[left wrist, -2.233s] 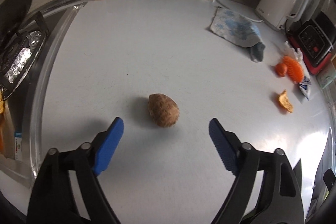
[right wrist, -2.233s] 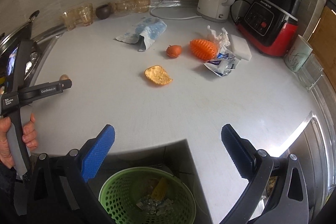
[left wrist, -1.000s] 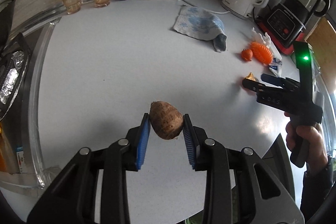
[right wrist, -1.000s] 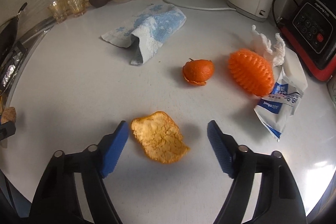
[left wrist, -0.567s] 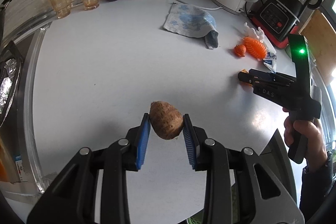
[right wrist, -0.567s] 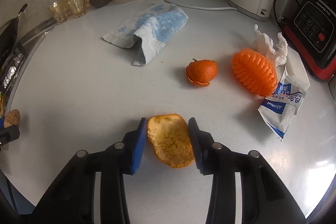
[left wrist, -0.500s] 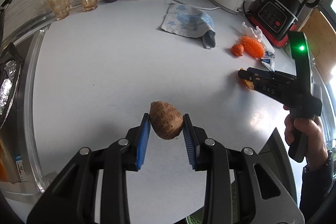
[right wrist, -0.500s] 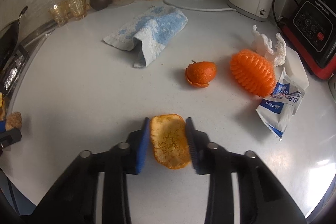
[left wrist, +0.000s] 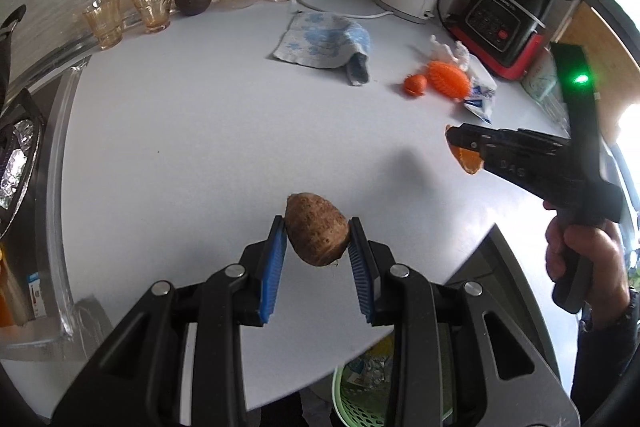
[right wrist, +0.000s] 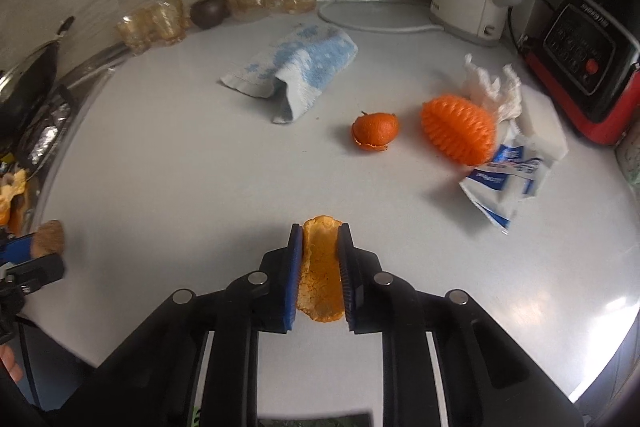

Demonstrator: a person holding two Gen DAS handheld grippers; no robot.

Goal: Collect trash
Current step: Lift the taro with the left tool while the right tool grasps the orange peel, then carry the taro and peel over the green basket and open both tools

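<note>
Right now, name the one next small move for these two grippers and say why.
Probably carry both loads toward the green basket below the counter edge. The left gripper clamps the brown root clear of the counter, and the right gripper's jaws are closing on the folded orange peel.

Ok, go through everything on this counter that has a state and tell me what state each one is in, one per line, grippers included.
Left gripper: shut on the brown husk, lifted off the counter.
Right gripper: jaws closing, flat orange peel folded between the pads.
Domed orange peel: lying loose on the counter.
Blue towel: crumpled, lying flat.
Wipe packet: torn open.
Green bin: holds trash already.
</note>
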